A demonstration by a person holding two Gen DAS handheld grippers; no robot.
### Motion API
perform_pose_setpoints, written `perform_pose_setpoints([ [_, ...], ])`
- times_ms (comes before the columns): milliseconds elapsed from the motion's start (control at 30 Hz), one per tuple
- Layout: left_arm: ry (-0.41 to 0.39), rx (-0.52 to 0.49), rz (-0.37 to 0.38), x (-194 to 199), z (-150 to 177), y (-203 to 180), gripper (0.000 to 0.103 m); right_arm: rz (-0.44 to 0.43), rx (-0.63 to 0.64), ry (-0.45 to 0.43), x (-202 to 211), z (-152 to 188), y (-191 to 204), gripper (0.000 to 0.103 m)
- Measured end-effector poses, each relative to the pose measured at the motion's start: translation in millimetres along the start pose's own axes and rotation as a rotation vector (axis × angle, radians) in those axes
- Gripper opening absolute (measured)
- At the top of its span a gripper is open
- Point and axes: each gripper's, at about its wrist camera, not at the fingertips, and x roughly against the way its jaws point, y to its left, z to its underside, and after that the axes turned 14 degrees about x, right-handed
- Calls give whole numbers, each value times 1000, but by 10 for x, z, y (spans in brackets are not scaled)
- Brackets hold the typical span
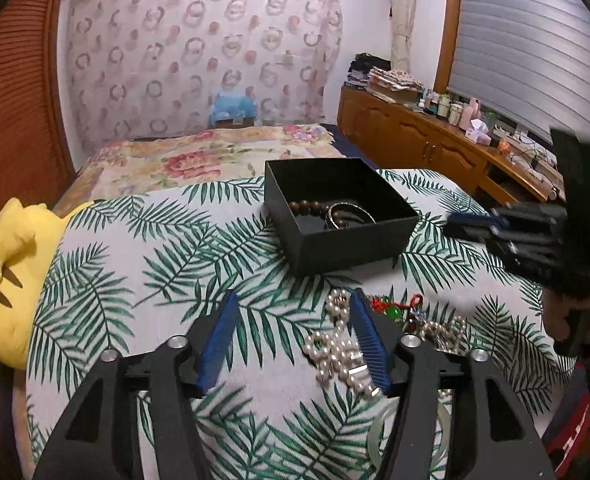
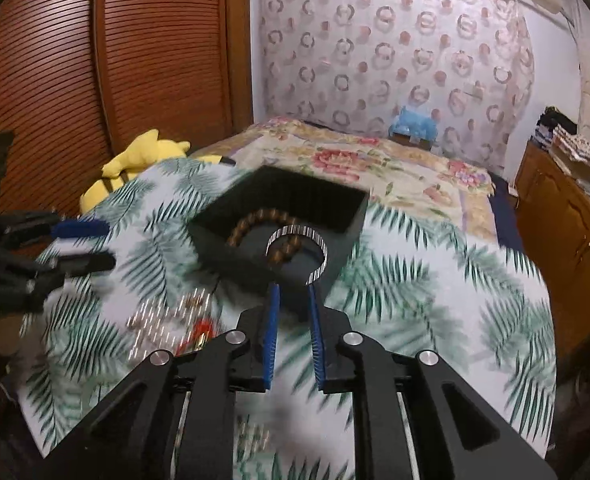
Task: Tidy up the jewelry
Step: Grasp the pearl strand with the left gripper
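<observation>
A black open box (image 1: pixel 335 216) stands on the palm-leaf cloth and holds a brown bead bracelet (image 1: pixel 309 205) and a silver bangle (image 1: pixel 349 216). My left gripper (image 1: pixel 293 300) is open, low over the cloth, with a pearl strand (image 1: pixel 337 346) against its right finger (image 1: pixel 369 340). A red and green charm (image 1: pixel 393 306) and a pale jade ring (image 1: pixel 379 430) lie nearby. My right gripper (image 2: pixel 293 288) is open just before the box (image 2: pixel 279 216), with the silver bangle (image 2: pixel 297 254) past its tips; it also shows in the left wrist view (image 1: pixel 479 224).
A yellow plush toy (image 1: pixel 13 276) lies at the cloth's left edge. A floral bedspread (image 1: pixel 215 156) stretches behind the box. A wooden sideboard (image 1: pixel 435 144) with bottles runs along the right wall. Loose jewellery (image 2: pixel 167 316) lies blurred left of my right gripper.
</observation>
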Motion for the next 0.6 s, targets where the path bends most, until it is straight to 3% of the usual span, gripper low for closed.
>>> perform_pose_setpoints([
  [167, 7, 3, 0, 25, 108, -7, 58, -7, 29, 72, 23, 323, 147, 22],
  [233, 11, 7, 0, 26, 141, -6, 58, -18, 42, 88, 26, 429, 201, 30],
  [600, 32, 4, -17, -36, 239, 4, 58, -35, 58, 191, -112, 612, 299, 30],
])
